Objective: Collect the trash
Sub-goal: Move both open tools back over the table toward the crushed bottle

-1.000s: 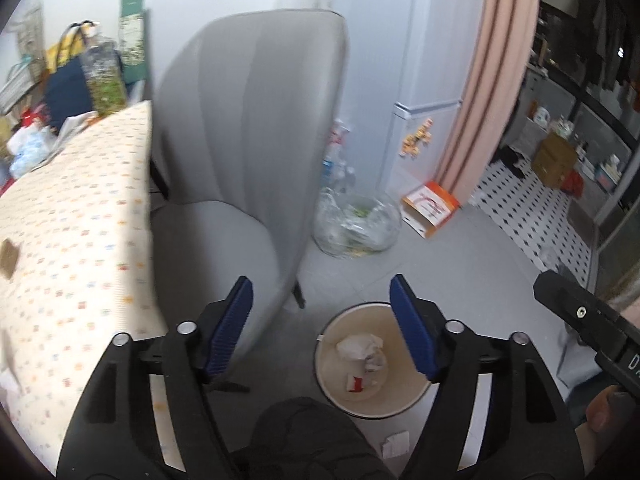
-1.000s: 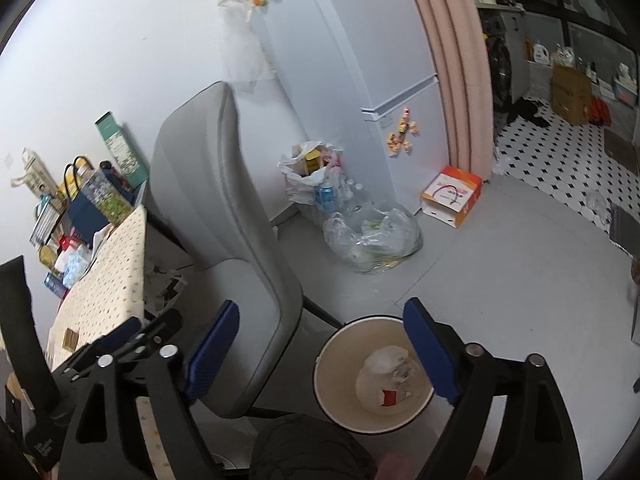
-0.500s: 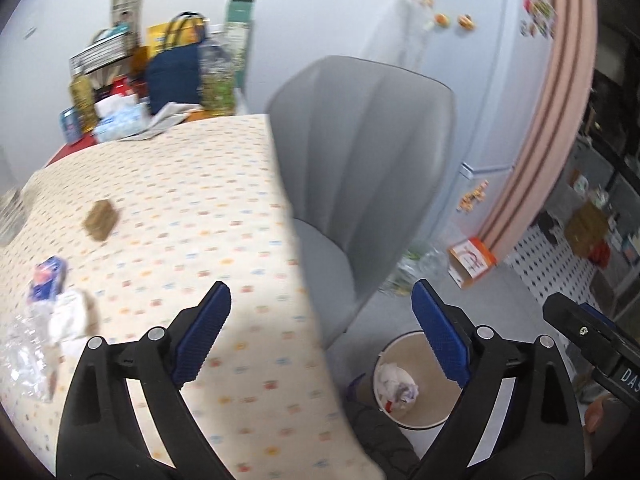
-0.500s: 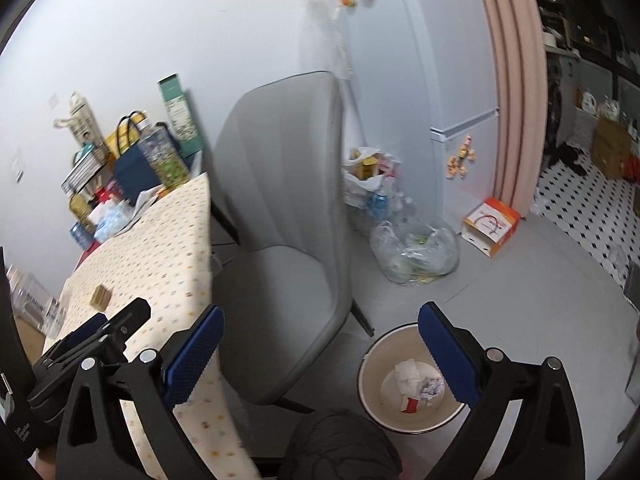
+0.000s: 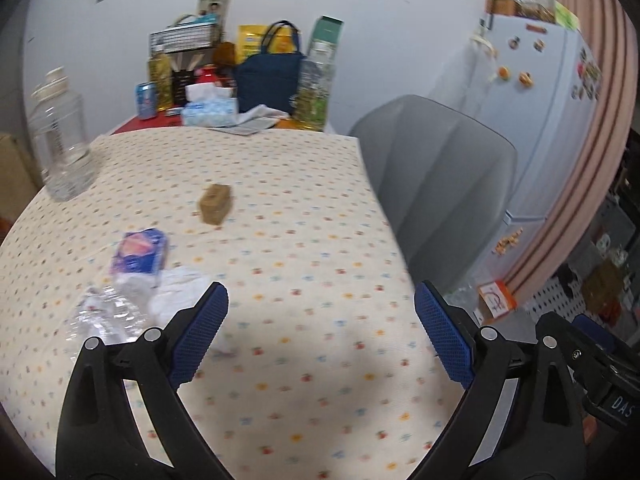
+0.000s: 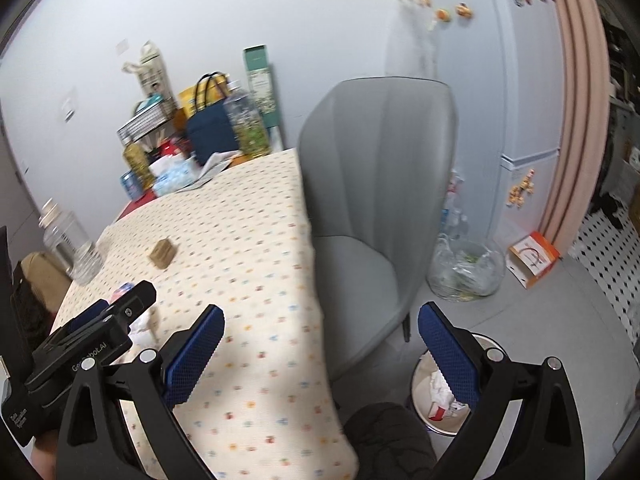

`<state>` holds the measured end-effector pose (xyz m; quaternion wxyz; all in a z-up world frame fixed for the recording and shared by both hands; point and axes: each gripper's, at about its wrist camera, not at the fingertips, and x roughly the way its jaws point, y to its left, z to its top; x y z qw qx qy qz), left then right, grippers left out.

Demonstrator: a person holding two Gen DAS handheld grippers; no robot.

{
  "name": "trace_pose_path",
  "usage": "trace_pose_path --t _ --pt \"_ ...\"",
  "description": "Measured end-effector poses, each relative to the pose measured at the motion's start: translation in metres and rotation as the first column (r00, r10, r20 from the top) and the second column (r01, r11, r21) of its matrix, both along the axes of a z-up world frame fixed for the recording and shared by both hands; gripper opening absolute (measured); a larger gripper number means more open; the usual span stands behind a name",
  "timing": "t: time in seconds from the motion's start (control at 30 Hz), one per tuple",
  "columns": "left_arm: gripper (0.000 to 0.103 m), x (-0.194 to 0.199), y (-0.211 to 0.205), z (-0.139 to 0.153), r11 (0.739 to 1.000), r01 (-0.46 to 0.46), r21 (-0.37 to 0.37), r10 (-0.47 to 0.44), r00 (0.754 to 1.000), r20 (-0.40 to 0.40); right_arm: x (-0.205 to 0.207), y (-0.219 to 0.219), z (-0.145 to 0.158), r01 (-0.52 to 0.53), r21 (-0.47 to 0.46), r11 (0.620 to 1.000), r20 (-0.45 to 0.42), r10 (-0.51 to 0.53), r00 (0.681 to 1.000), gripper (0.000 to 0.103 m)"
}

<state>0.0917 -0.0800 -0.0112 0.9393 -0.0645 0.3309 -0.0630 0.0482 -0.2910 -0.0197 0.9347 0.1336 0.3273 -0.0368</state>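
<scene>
Both the left gripper (image 5: 320,312) and the right gripper (image 6: 320,334) point downward over the tabletop (image 5: 280,264), jaws having just opened wide and empty, the blue wrapper (image 5: 140,251) beside crumpled tissue (image 5: 176,294) showing clearly only from the left, the bin (image 6: 424,384) only from the right.

The bench (image 5: 304,264) is covered by a cream cloth dotted with small coloured motifs. On it lie a small brown block (image 5: 216,203) near the middle, a blue and pink packet (image 5: 140,256), a crumpled white tissue (image 5: 176,298) just beside the packet, and crushed clear plastic (image 5: 104,318) at the near left. A clear jar with a white lid (image 5: 60,140) stands upright at the left edge. On the floor (image 6: 560,320) stand a grey chair (image 6: 372,208), a round trash bin (image 6: 424,396) holding crumpled paper, a clear bag (image 6: 464,272) and an orange and white box (image 6: 534,258).
</scene>
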Motion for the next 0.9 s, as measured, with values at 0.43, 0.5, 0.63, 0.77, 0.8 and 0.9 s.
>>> trace_pose_path --t 0.43,0.5,0.63,0.77,0.8,0.9 --pt "0.093 -0.02 0.089 -0.01 0.989 -0.145 -0.035 0.145 0.989 -0.01 0.011 0.08 0.004 -0.142 -0.035 0.989 -0.011 0.142 0.99 0.095" --pt "0.093 -0.022 0.1 -0.012 0.985 -0.165 -0.04 0.165 0.986 -0.014 0.012 0.087 0.003 -0.157 -0.036 0.987 -0.015 0.156 0.988 0.095" --pt "0.093 -0.027 0.122 -0.018 0.978 -0.203 -0.045 0.202 0.979 -0.026 0.015 0.107 0.001 -0.19 -0.044 0.981 -0.024 0.189 0.982 0.095" --pt "0.093 -0.03 0.135 -0.027 0.974 -0.222 -0.03 0.221 0.974 -0.043 0.018 0.119 -0.003 -0.211 -0.048 0.976 -0.037 0.209 0.977 0.095" --pt "0.093 -0.031 0.138 -0.029 0.973 -0.227 -0.03 0.226 0.973 -0.049 0.018 0.12 -0.004 -0.214 -0.049 0.976 -0.039 0.212 0.977 0.095" --pt "0.093 -0.03 0.144 -0.036 0.97 -0.241 -0.023 0.239 0.968 -0.071 0.02 0.128 -0.008 -0.229 -0.047 0.972 -0.048 0.227 0.973 0.095"
